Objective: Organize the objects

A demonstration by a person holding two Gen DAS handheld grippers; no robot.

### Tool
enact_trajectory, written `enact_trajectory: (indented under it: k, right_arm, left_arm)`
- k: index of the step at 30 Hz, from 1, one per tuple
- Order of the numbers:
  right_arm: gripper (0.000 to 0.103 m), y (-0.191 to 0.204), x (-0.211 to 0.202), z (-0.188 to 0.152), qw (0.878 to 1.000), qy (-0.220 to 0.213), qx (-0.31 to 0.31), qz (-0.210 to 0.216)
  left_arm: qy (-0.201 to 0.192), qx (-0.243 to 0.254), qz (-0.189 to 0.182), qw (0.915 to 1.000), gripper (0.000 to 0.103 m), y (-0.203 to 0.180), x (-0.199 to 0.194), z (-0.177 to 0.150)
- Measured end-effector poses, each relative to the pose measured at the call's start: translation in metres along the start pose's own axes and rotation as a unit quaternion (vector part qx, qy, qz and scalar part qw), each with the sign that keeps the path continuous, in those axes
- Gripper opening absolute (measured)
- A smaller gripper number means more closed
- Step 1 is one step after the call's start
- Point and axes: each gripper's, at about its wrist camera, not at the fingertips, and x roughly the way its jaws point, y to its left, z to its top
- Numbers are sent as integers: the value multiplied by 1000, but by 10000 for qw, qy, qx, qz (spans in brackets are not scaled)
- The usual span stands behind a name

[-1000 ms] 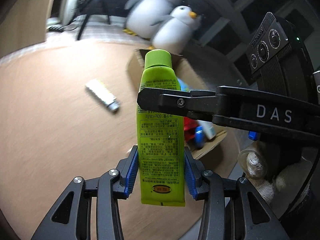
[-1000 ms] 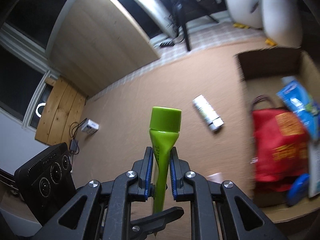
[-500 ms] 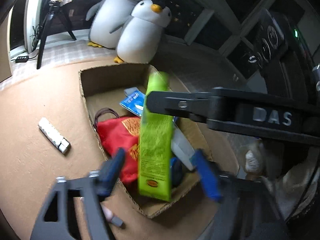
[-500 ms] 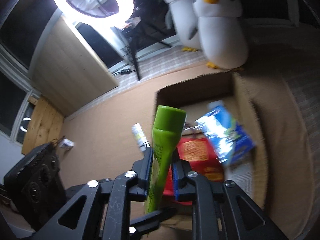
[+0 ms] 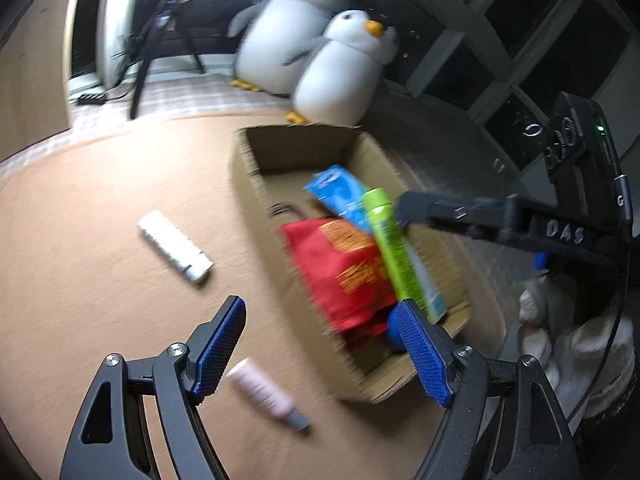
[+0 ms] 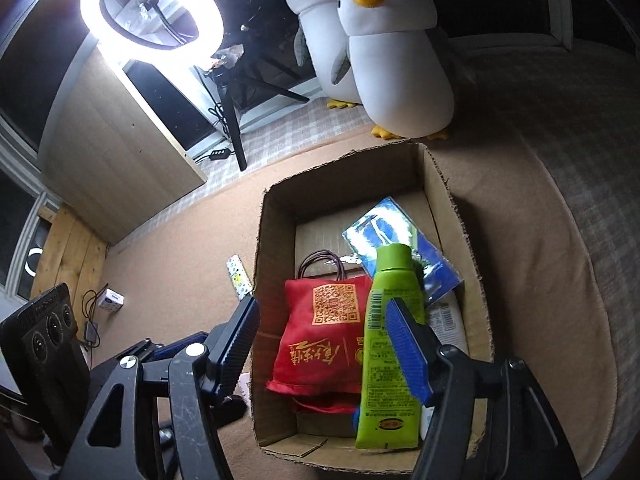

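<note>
A green tube point(image 6: 390, 320) lies in the open cardboard box point(image 6: 272, 240), cap toward the far wall, beside a red bag point(image 6: 320, 340) and over a blue packet point(image 6: 396, 232). My right gripper point(image 6: 322, 306) hovers above the box; its jaws are opening with nothing pressed between them, and the tube shows below and partly behind the right pad. In the left wrist view the green tube point(image 5: 390, 248) rests in the box point(image 5: 296, 148). My left gripper point(image 5: 320, 308) stands wide open over the box's near corner, holding nothing.
A white patterned tube point(image 5: 174, 246) and a small pink tube point(image 5: 264, 394) lie on the tan carpet left of the box. Two plush penguins point(image 6: 396, 60) sit behind the box. A ring light point(image 6: 152, 4) on a tripod stands farther back.
Both grippers held the green tube a second ago. The left let go first, then the right carried it over the box and released it; the tube now lies inside.
</note>
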Motion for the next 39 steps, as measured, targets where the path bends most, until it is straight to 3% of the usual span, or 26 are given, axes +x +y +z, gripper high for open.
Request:
enact_trajectory:
  k: [9, 15, 21, 28, 32, 39]
  right_arm:
    - [62, 22, -2, -17, 9993, -281, -59, 224]
    - [62, 55, -5, -35, 9973, -384, -341, 520]
    - [62, 93, 4, -72, 9961, -157, -640, 595]
    - [61, 109, 36, -116, 9970, 326, -441, 542]
    - [55, 117, 48, -132, 9974, 417, -301, 511]
    - [54, 143, 55, -141, 9965, 488, -396, 547]
  left_arm:
    - [9, -452, 599, 9972, 81, 73, -42, -39]
    - [10, -710, 781, 9944, 81, 110, -69, -66]
    - [74, -807, 796, 9935, 81, 131, -85, -87]
    - [20, -885, 829, 9926, 80, 145, -99, -94]
    - [-79, -983, 915, 9909, 80, 157, -112, -99]
    - [-427, -1455, 1328, 9795, 80, 216, -158, -105]
